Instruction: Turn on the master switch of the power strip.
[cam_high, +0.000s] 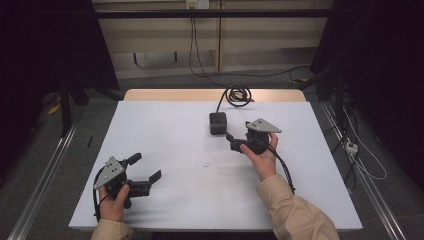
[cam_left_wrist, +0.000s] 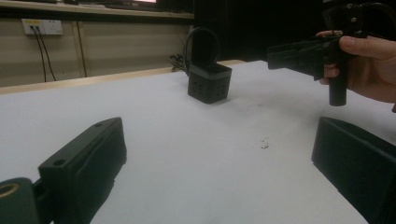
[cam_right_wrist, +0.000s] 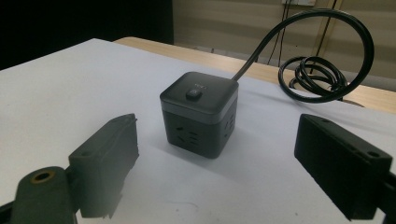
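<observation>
Right gripper (cam_right_wrist: 217, 158) fingers spread wide, nothing in them, and the cube (cam_right_wrist: 200, 112) sits just ahead between them on the surface (cam_high: 165, 135), not touching. Left gripper (cam_high: 146, 172) fingers also wide apart, holding nothing, cube well off.

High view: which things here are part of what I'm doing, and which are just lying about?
In the job:
- black socket cube, standing on the white table
- its coiled cable behind it
- right gripper, open, close in front of the cube

Lying about:
- small speck on the table
- left gripper, open, idle at the near left
- wall outlet and cords
</observation>
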